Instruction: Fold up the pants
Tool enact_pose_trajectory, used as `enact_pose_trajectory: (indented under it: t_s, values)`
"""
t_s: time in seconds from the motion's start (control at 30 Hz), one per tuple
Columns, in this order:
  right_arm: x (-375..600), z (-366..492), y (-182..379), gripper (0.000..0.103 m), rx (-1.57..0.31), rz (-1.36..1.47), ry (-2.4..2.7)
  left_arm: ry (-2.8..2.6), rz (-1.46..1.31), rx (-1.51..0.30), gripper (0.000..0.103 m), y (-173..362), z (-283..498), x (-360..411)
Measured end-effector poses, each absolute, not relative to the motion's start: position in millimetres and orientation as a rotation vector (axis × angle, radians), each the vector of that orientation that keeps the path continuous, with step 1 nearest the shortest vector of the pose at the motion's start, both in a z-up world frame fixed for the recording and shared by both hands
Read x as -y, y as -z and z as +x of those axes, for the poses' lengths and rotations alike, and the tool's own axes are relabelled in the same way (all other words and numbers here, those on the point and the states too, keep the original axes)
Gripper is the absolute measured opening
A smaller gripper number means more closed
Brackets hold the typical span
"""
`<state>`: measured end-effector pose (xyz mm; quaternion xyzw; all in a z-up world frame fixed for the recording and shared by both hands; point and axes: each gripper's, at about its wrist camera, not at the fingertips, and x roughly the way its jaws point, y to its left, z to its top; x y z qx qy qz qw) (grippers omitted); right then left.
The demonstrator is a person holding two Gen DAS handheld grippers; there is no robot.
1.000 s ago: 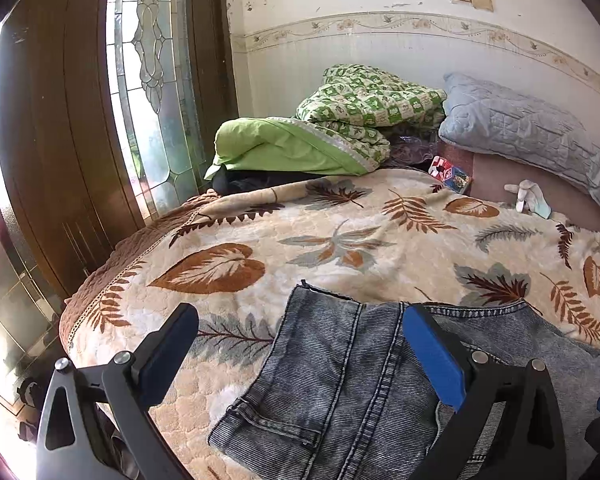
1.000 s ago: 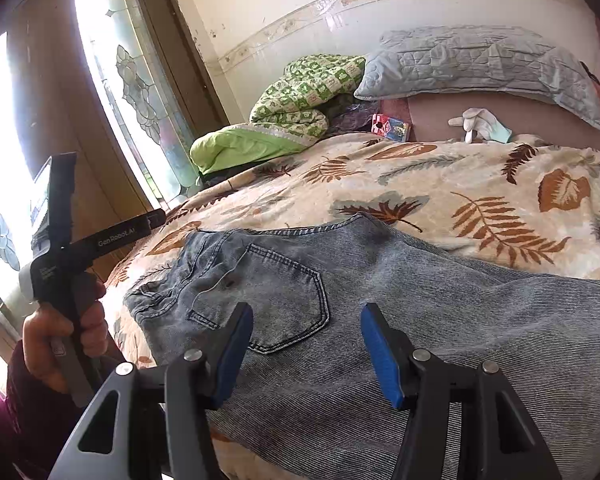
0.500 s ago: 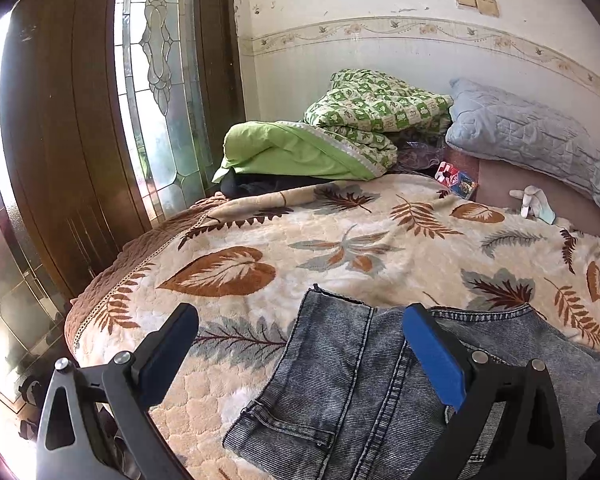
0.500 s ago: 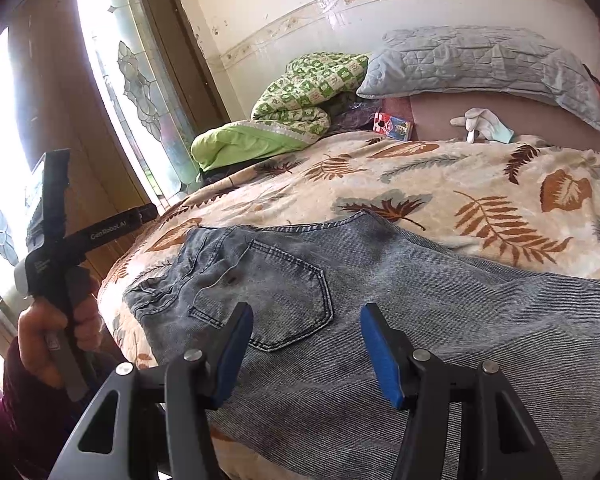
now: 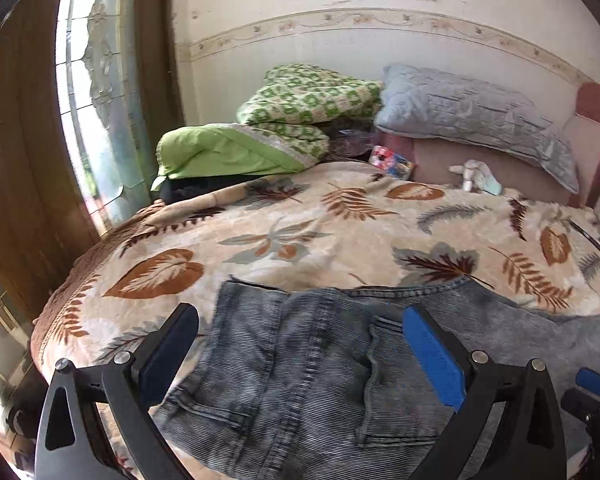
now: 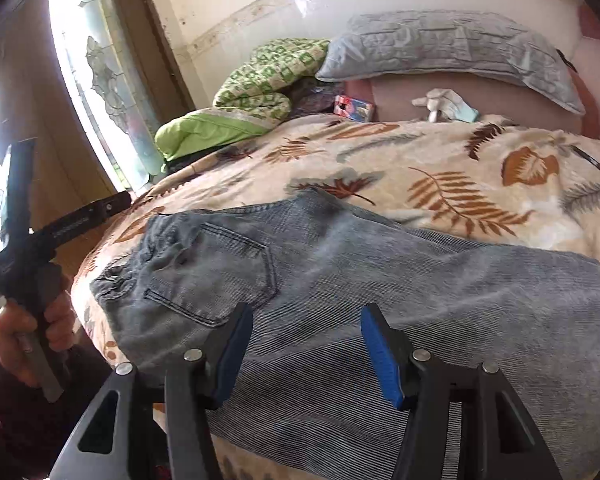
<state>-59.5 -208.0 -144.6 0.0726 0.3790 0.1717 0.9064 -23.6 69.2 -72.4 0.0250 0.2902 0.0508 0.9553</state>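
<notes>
Denim pants (image 6: 380, 280) flat on leaf blanket (image 5: 300, 232) | left gripper (image 5: 300, 348) spread apart | right gripper (image 6: 306, 348) spread apart, gripping nothing

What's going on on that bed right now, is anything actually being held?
A person holds a two-finger tool in each hand over faded grey-blue denim pants lying on the leaf-patterned beige blanket. The left tool is open above the waistband end and grips nothing. The right tool is open too, over the seat and leg area beside the back pocket. The pants lie spread sideways across the bed, apparently in a lengthwise fold; no grasp has been made yet.
</notes>
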Motion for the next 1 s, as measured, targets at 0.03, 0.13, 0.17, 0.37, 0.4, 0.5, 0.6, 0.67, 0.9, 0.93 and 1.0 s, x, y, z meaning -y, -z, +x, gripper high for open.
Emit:
enact_pose_trajectory:
  t_s: [0.03, 0.13, 0.17, 0.37, 0.4, 0.5, 0.6, 0.67, 0.9, 0.93, 1.0]
  values:
    - [217, -59, 146, 0.06, -0.792, 0.165, -0.326, -0.047, 0.069, -0.6, 0.102, 75, -25, -56]
    - [253, -62, 149, 0.06, -0.801, 0.205, -0.229, 0.083, 0.139, -0.627, 0.102, 84, -30, -18]
    - [266, -64, 149, 0.06, -0.798, 0.227, -0.195, 0.122, 0.162, -0.638, 0.102, 88, -31, -7]
    - [357, -69, 164, 0.06, -0.868, 0.387, 0.021, 0.217, 0.277, -0.749, 0.102, 116, -30, 35]
    - [370, -71, 167, 0.06, -0.879, 0.426, 0.035, 0.204, 0.29, -0.771, 0.102, 121, -27, 36]
    - [398, -78, 163, 0.06, -0.848, 0.502, 0.034, 0.121, 0.33, -0.844, 0.102, 138, -13, 30]
    - [428, -86, 158, 0.06, -0.813, 0.481, 0.223, 0.095, 0.302, -0.92, 0.102, 152, -4, 20]
    - [453, -88, 159, 0.06, -0.786, 0.643, 0.214, 0.098, 0.299, -0.905, 0.102, 149, -5, 20]
    - [472, -55, 141, 0.06, -0.757, 0.663, 0.181, 0.133, 0.357, -0.867, 0.102, 153, -9, 35]
    - [475, -44, 147, 0.06, -0.788, 0.684, 0.181, 0.135, 0.357, -0.867, 0.102, 154, -7, 35]
    - [484, -27, 166, 0.06, -0.871, 0.717, 0.175, 0.145, 0.341, -0.873, 0.102, 154, -4, 33]
